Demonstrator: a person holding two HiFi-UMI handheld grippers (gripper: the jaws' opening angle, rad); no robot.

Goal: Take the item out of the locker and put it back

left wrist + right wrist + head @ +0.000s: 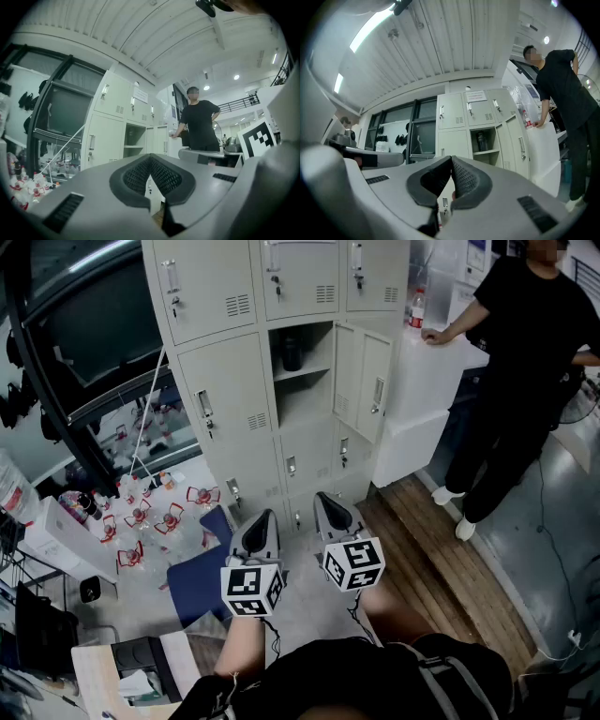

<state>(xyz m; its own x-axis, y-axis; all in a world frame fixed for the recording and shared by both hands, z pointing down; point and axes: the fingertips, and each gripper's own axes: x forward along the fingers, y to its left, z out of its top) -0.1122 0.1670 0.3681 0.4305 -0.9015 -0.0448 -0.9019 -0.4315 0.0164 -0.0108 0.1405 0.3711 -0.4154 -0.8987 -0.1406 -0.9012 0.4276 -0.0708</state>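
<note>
A bank of pale lockers (234, 381) stands ahead, with one middle compartment open (302, 357) and its door (364, 381) swung out to the right. On the upper shelf of that compartment stands a dark bottle (292, 352), which also shows in the right gripper view (481, 140). My left gripper (265, 518) and right gripper (325, 499) are held low, well short of the lockers, side by side. Both point toward the lockers. In the left gripper view the left gripper (150, 159) is shut and holds nothing. The right gripper (451, 160) is shut and empty too.
A person in black (525, 362) stands at the right, with one hand on a white counter (441, 367) that carries a red-capped bottle (417, 307). Many small bottles and red holders (141, 517) litter the floor at the left. A blue mat (199, 577) lies beside my left gripper.
</note>
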